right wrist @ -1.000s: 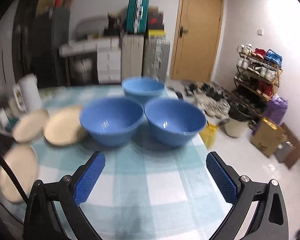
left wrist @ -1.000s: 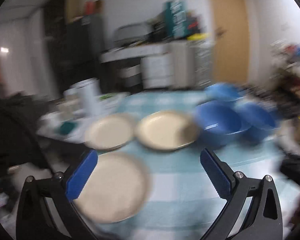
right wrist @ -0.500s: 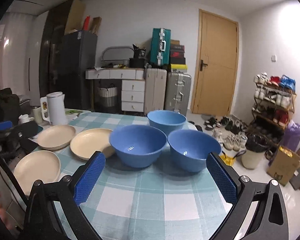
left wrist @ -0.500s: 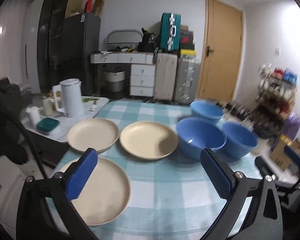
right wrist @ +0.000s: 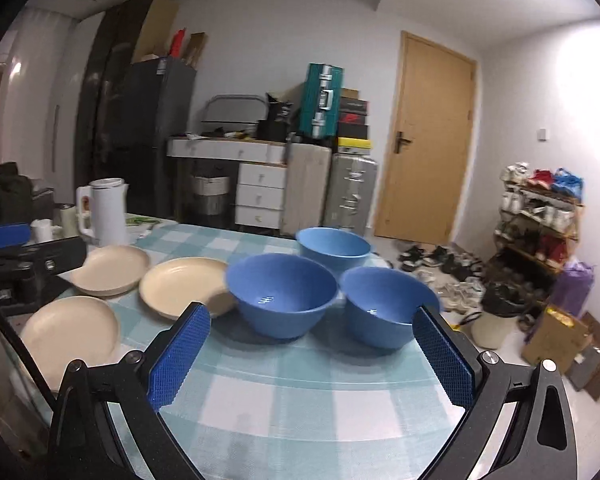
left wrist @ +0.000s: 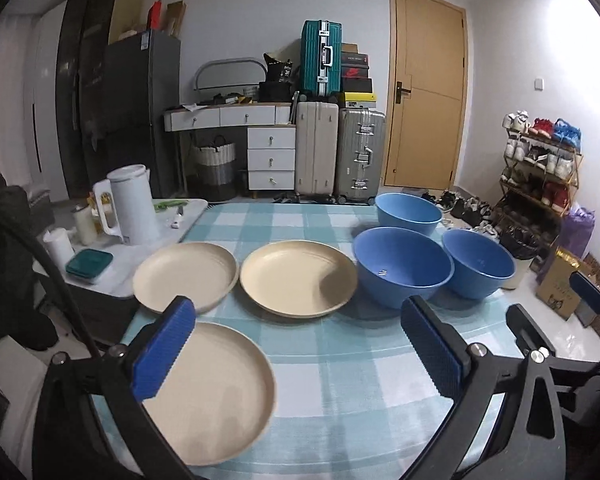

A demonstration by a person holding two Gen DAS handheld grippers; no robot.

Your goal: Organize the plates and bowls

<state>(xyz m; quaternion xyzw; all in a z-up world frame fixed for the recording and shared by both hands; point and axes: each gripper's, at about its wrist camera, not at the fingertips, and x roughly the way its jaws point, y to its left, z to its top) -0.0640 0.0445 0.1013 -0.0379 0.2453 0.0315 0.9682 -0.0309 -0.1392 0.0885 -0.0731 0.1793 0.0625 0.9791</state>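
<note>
Left wrist view: the left tongs [left wrist: 300, 356] were spread wide and empty above the checked desk [left wrist: 340, 384], where three cream plates [left wrist: 298, 278] lay singly beside three blue bowls [left wrist: 404, 266]. Right wrist view: the right tongs [right wrist: 310, 356] were likewise spread and empty, facing the bowls [right wrist: 282, 294], with the plates [right wrist: 184, 286] to their left.

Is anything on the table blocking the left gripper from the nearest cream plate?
Nothing visible does. The left gripper hangs open above the nearest cream plate, and only bare checked tablecloth lies around it. The other two plates and the blue bowls sit farther back.
</note>
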